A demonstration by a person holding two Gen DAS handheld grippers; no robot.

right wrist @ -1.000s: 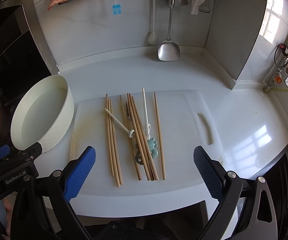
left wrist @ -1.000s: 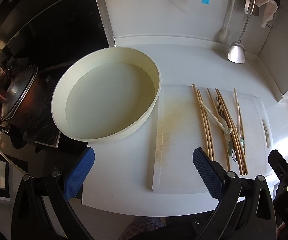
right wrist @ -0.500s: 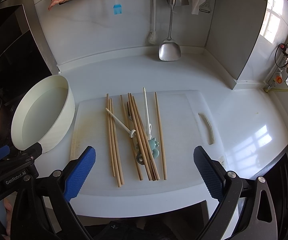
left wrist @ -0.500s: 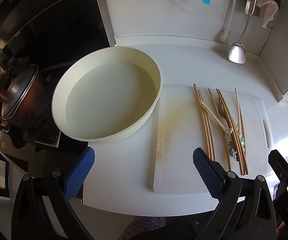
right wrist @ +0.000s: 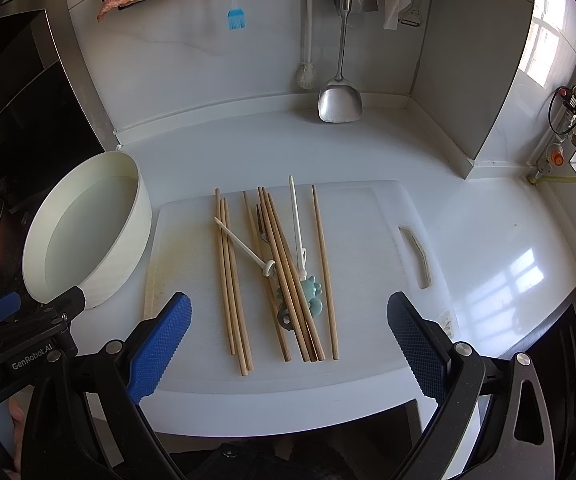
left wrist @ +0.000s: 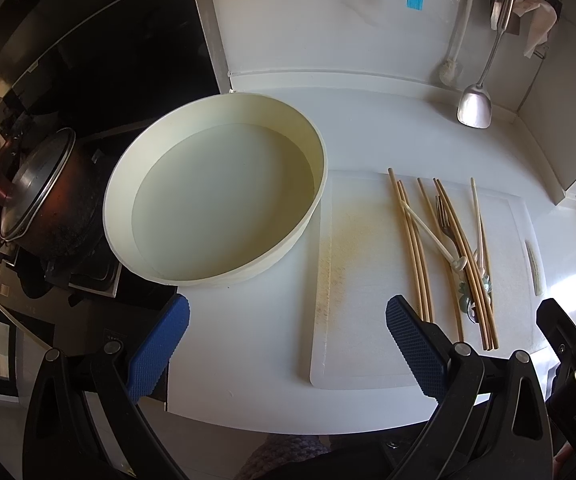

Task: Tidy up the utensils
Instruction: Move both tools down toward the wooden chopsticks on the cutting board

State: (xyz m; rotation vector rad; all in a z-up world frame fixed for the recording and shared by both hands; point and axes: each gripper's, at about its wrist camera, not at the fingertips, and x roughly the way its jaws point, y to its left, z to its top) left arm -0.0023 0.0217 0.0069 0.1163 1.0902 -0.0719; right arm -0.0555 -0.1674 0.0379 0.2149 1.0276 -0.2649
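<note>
Right gripper [right wrist: 288, 332] gapes over chopsticks [right wrist: 228, 276] pointing lengthwise away.

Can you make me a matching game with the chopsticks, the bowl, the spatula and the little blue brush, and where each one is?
Things:
1. chopsticks
2. bowl
3. spatula
4. blue brush

Places:
A. hanging on the wall, its blade down by the counter
B. left of the cutting board
C. hanging high on the wall
D. lying on the cutting board

Pairs: 1-D, 2-B, 3-A, 4-C
</note>
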